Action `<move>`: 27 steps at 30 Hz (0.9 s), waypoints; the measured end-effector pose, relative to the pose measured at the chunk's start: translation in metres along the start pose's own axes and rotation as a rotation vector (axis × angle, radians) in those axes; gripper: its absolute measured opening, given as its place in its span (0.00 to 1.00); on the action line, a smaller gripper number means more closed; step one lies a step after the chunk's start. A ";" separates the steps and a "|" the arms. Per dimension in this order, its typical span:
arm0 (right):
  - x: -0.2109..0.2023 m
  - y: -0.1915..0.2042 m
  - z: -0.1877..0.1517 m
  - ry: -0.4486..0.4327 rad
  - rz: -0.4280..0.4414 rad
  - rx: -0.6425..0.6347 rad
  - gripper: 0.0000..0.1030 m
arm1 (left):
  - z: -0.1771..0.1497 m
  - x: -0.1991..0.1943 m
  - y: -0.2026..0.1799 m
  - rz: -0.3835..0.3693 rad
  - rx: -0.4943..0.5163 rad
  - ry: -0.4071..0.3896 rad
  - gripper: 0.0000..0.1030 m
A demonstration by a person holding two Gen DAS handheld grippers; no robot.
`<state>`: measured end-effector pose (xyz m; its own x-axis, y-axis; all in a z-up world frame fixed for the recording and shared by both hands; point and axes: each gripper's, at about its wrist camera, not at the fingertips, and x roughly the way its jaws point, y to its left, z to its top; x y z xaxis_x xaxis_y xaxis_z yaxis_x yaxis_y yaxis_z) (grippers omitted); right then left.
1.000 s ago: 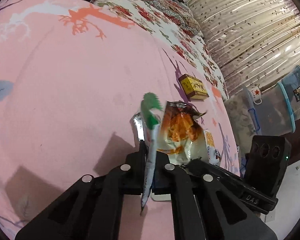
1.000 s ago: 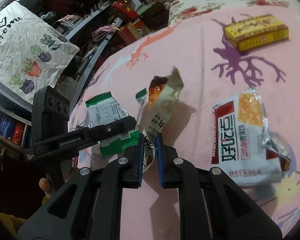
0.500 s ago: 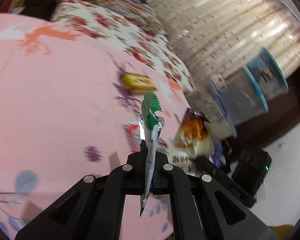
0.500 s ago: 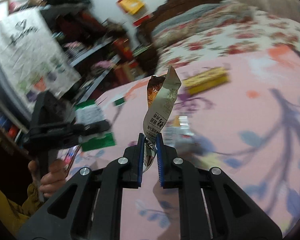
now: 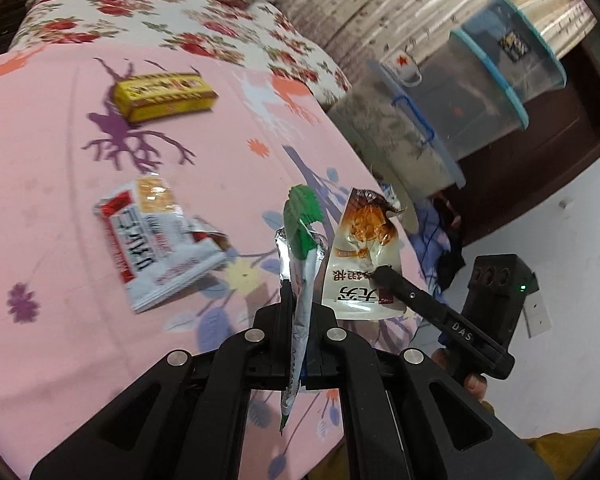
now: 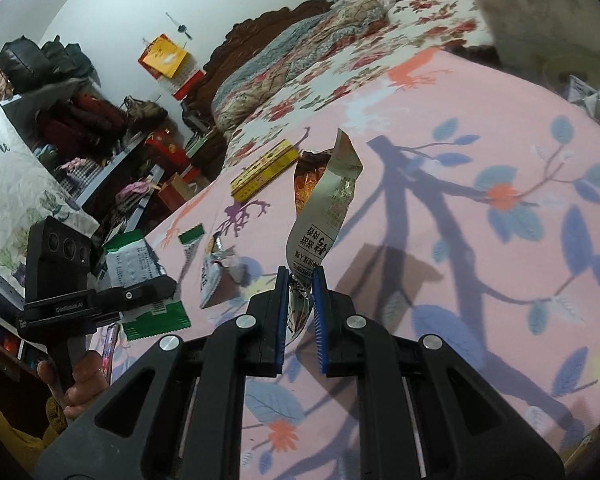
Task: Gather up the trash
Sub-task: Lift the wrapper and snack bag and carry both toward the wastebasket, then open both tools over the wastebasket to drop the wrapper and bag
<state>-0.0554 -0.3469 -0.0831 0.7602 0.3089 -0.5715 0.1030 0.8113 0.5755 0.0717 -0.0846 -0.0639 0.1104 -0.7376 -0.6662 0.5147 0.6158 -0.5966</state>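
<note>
A: What does each tool hold?
B: The left tool (image 5: 299,308) is clamped on a green-and-silver wrapper (image 5: 300,248); the right tool (image 6: 300,300) pinches an orange snack wrapper (image 6: 324,208), both raised above the bed (image 5: 52,160).
A: And farther off?
B: A white-and-red snack packet (image 5: 156,240) lies on the pink sheet, with a yellow box (image 5: 164,96) beyond it.

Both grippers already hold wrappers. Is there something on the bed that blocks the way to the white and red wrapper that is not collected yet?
Nothing visible does. The white and red wrapper lies alone on the pink sheet; the yellow box sits farther back.
</note>
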 end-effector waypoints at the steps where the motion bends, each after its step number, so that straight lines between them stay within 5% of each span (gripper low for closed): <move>1: -0.002 -0.002 0.000 -0.009 -0.008 0.002 0.14 | 0.002 0.007 -0.005 0.005 0.011 0.016 0.02; 14: -0.082 -0.117 0.037 -0.248 -0.153 0.186 0.14 | 0.077 0.135 -0.126 -0.011 0.239 0.201 0.02; 21: -0.134 -0.201 0.094 -0.416 -0.458 0.199 0.14 | 0.137 0.246 -0.240 -0.015 0.452 0.266 0.02; 27: -0.121 -0.261 0.139 -0.320 -0.692 0.080 0.14 | 0.169 0.340 -0.300 -0.046 0.482 0.311 0.04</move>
<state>-0.0856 -0.6649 -0.0831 0.6531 -0.4254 -0.6265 0.6602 0.7251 0.1959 0.0985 -0.5664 -0.0358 -0.1391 -0.5998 -0.7880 0.8507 0.3349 -0.4051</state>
